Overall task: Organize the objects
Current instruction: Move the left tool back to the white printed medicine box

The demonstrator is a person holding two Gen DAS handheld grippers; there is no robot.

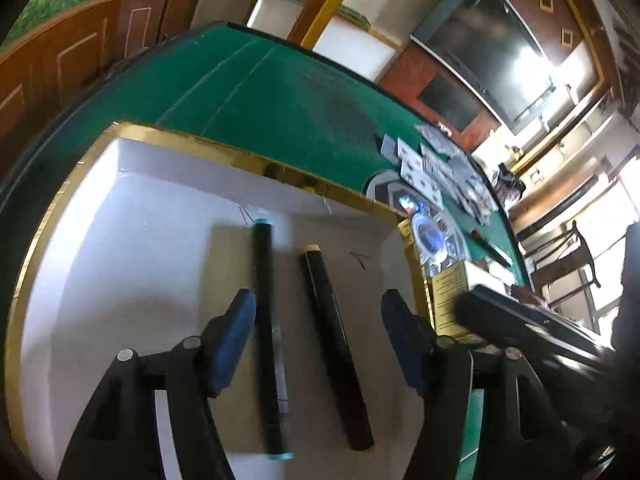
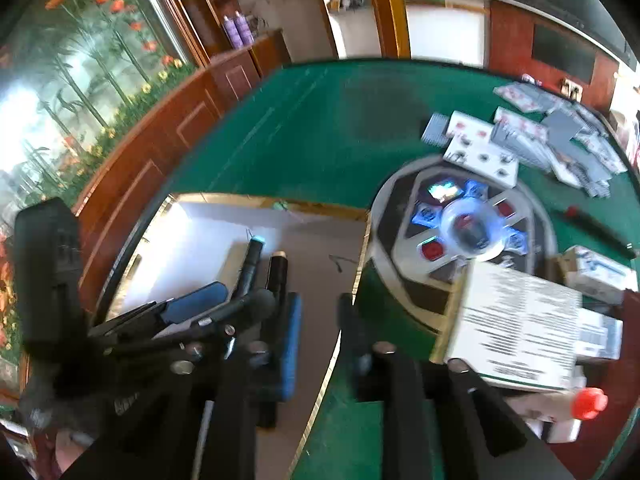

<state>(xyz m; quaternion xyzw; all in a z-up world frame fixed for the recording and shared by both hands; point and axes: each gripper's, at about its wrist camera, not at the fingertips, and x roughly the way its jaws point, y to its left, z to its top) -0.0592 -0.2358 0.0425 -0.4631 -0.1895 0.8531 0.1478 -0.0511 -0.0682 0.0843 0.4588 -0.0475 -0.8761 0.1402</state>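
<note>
Two black pens, the teal-capped pen (image 1: pixel 266 332) and the gold-capped pen (image 1: pixel 336 348), already lie in the gold-rimmed box (image 1: pixel 256 160), between the left gripper (image 1: pixel 318 316) fingers, which stand wide and empty. The right gripper (image 2: pixel 316 320) fingers stand partly apart over the box edge, holding nothing. Beyond them, scattered cards (image 2: pixel 532 136) and small boxes (image 2: pixel 516 320) still wait on the green tabletop (image 2: pixel 304 128).

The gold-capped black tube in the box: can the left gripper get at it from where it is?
Probably yes. The left gripper is open, and the gold-capped tube lies between its fingers, nothing covering it.
</note>
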